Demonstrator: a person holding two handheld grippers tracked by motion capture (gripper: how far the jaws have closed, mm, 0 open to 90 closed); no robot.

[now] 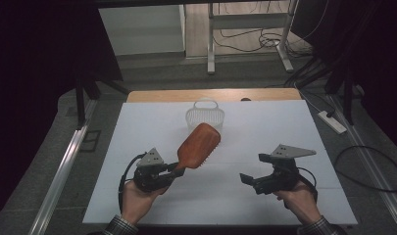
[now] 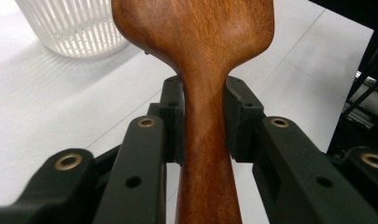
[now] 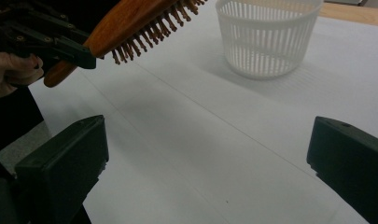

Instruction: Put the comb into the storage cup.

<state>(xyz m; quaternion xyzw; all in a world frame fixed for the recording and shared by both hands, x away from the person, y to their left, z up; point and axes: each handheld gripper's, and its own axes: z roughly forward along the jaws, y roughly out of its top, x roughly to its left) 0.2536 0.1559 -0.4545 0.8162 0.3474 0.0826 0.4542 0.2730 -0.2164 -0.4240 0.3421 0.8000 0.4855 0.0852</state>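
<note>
Left gripper was clamped on the neck of the wooden hairbrush, held off the white table, head pointing to 1 o'clock at the white basket. Right gripper stood jaws wide apart, empty. Transport step, likely; next move calls for carrying the brush over the basket rim, then releasing.

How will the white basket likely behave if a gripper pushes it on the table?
The basket looks like thin slotted plastic, so it is probably light and would slide easily on the smooth white table. It is short and wide, so tipping seems unlikely. A push near its rim may flex the thin wall.
</note>
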